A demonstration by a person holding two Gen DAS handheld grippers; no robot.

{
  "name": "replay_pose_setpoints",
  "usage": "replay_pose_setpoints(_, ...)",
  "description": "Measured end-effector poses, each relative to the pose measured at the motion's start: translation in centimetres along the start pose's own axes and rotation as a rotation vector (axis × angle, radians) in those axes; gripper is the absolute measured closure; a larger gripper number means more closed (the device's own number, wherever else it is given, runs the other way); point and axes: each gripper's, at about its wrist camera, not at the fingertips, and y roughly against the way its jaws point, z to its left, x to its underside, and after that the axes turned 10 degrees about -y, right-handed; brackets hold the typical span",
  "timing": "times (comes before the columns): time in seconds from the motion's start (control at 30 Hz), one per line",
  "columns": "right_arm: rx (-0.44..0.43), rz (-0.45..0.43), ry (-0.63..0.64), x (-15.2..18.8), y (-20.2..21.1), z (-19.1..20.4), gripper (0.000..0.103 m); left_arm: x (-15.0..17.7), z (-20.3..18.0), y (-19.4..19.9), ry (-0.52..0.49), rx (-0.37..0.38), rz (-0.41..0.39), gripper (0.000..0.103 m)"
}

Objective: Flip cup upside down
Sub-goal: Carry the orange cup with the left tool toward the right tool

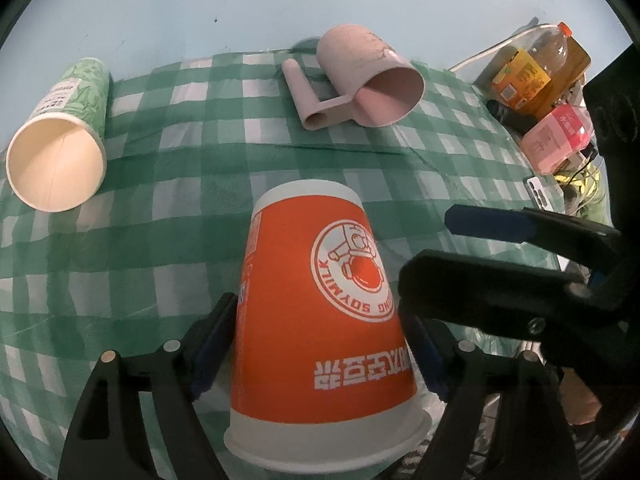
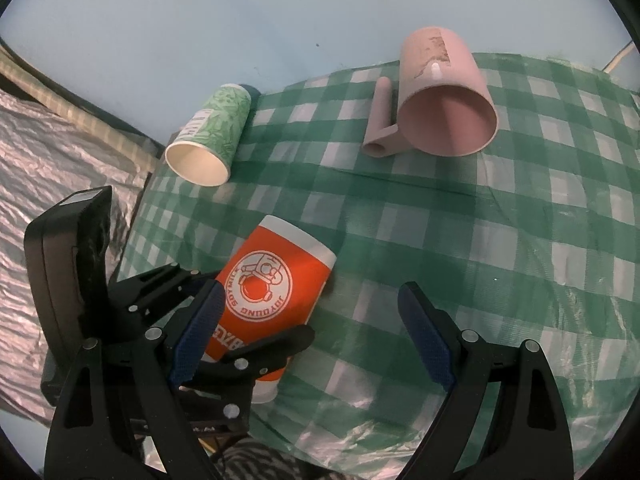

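Two claws are in my control, and only the left gripper (image 1: 320, 340) has something: its blue pads press on both sides of the orange cup (image 1: 320, 320), closed onto the lower wall not far above the rim. The cup sits directly between these fingers, its wide mouth toward the camera and its closed base pointing away, so the printing reads inverted; I cannot tell if the rim already touches the cloth or is a little above it. The right gripper (image 2: 316, 344) is wide open and holds nothing, with the orange cup (image 2: 272, 296) just to the left of its left finger, and the left claw wrapped around it. I judge this cup to be thin paper, very light and easy to crush, so the grip should stay gentle and near the rolled rim, where the wall is stiffest; the waxed surface could also slide between the pads. Ahead of the claws the checked tablecloth (image 2: 500, 240) looks like a thin plastic film, wrinkled and shiny, perhaps slippery under a light cup. Further ahead lie a green paper cup (image 2: 208, 144) on its side and a pink mug (image 2: 444, 104), also on its side. Behind them is a plain pale blue wall (image 2: 280, 20), and some bottles (image 1: 532, 76) stand far to the right.
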Motion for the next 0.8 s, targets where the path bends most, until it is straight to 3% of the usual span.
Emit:
replay_pose_setpoints(0.3, -0.001, -0.012, 0.015, 0.0, 0.5, 1.1, 0.014, 0.2, 0.1, 2.2, -0.022, -0.006, -0.014, 0.018)
replay_pose_setpoints(0.57, -0.018, -0.021, 0.027, 0.3, 0.8, 2.3, 0.014, 0.7, 1.1, 5.7, 0.000, 0.024, -0.075, 0.014)
replay_pose_setpoints(0.8, -0.029, -0.038, 0.025, 0.1, 1.2, 3.2, 0.014, 2.0, 2.5, 7.6, 0.001, -0.008, -0.121, 0.013)
